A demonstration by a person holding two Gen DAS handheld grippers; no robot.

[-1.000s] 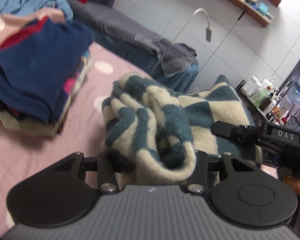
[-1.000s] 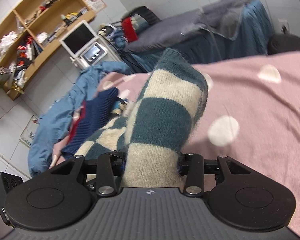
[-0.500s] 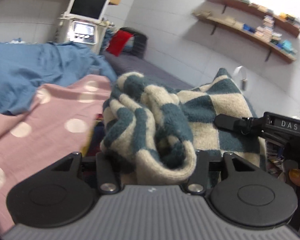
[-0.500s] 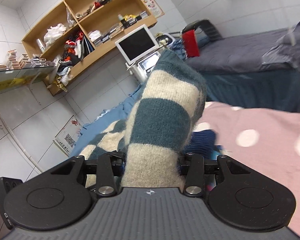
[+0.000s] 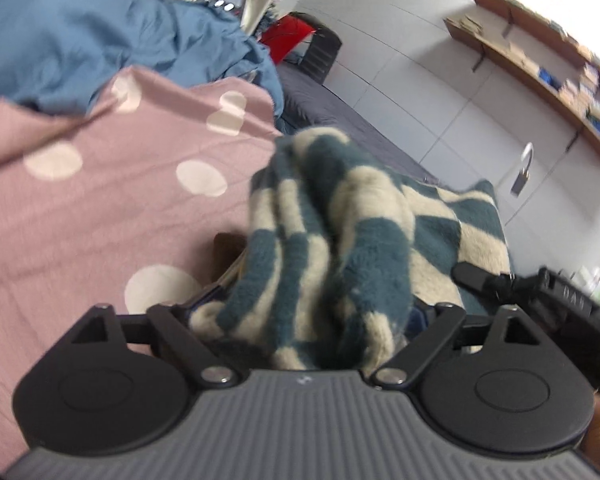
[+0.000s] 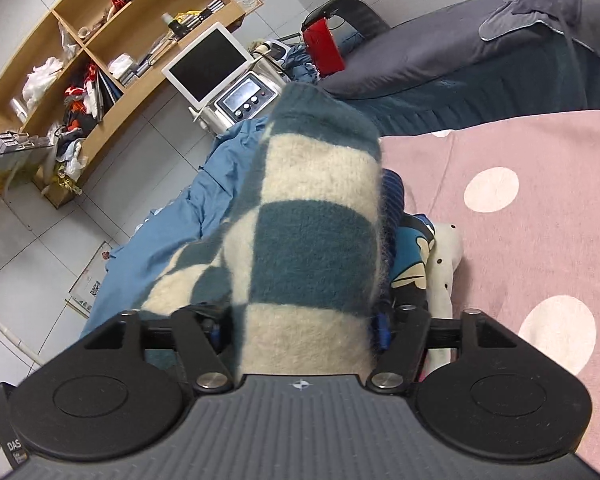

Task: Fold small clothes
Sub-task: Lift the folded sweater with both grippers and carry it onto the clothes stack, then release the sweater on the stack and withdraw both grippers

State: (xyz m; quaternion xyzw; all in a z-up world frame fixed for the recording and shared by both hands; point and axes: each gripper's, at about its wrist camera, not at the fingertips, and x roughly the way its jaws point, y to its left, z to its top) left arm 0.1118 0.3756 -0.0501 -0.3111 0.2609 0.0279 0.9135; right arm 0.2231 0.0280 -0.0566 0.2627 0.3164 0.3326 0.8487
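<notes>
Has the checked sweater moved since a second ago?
Yes. The sweater has swung left toward the monitor, now over the clothes pile.

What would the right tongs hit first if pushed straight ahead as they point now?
Most likely the checkered knit itself: it lies between the right tongs, whose jaws have just opened wide, and fills the line ahead. Beyond it sit stacked clothes; depth there is unclear.
</notes>
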